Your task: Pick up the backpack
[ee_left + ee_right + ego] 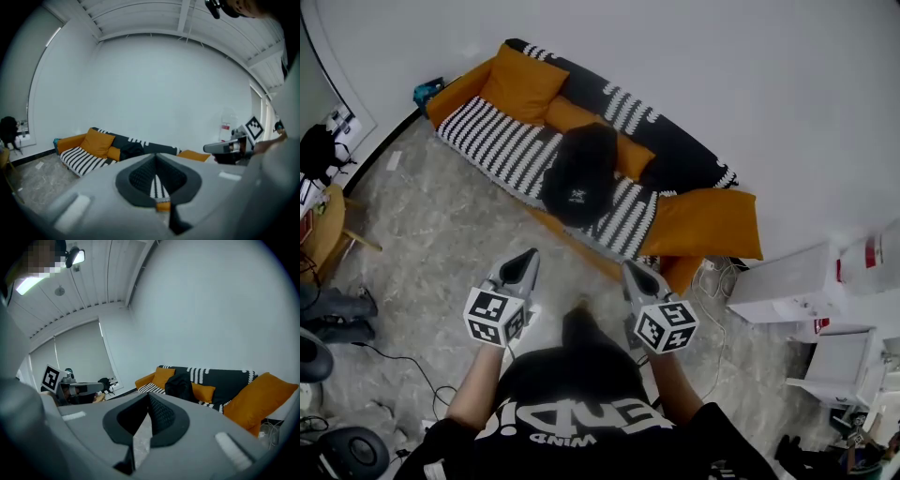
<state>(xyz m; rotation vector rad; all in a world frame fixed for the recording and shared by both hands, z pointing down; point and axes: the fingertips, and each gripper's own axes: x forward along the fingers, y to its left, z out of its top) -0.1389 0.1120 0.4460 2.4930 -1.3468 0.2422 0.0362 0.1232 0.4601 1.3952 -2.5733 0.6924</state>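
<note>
A black backpack (579, 175) leans upright on the striped seat of an orange and black sofa (497, 141), between orange cushions. It also shows small in the left gripper view as the backpack (130, 150) and in the right gripper view as the backpack (178, 385). My left gripper (525, 264) and right gripper (636, 274) are held side by side in front of the person, short of the sofa, both pointing at it. Both are shut with nothing between the jaws.
A grey stone floor (441, 244) lies between me and the sofa. White boxes and a white shelf unit (825, 309) stand at the right by the wall. A wooden stool (328, 230), cables and dark gear crowd the left edge.
</note>
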